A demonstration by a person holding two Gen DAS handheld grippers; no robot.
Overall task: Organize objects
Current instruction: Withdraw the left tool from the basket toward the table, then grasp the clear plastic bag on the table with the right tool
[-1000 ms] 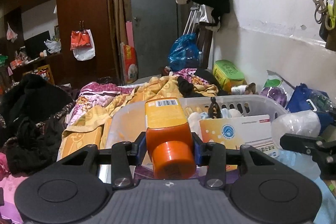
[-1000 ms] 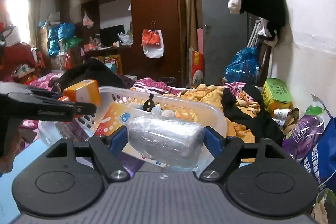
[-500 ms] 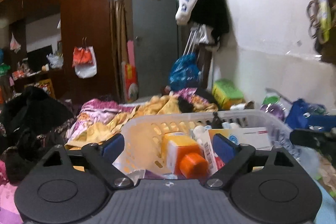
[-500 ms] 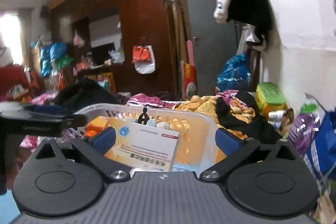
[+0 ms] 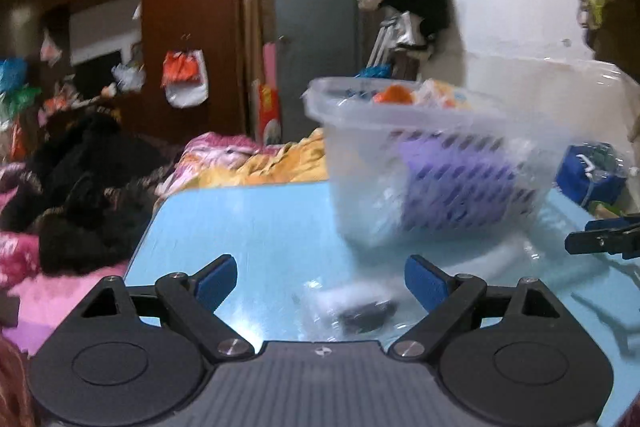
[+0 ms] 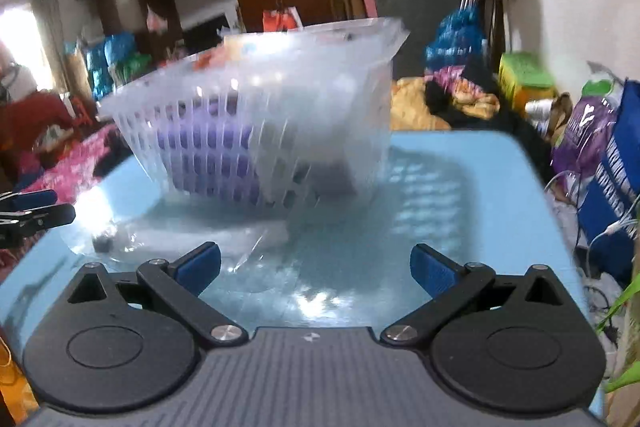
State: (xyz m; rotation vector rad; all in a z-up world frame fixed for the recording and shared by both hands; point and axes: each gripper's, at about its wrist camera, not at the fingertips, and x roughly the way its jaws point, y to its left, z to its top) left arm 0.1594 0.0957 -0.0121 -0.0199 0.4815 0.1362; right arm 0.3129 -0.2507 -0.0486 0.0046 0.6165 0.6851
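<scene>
Left gripper (image 5: 320, 277) being held wide open, empty. Small clear-wrapped dark item (image 5: 356, 311) lying just ahead between fingers, on blue table (image 5: 248, 223). Right gripper (image 6: 316, 265) likewise spread, empty. Basket (image 5: 432, 163) standing beyond, ahead-right. Fingers best being lowered astride wrap before closing.

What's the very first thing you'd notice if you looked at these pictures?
The big see-through plastic basket jumps out first: it stands on the light blue table, with something purple inside showing through its slots. Next come the open left gripper and open right gripper, both empty, low over the table. Between the left gripper's fingers lies a small dark thing in a clear plastic bag.
</scene>
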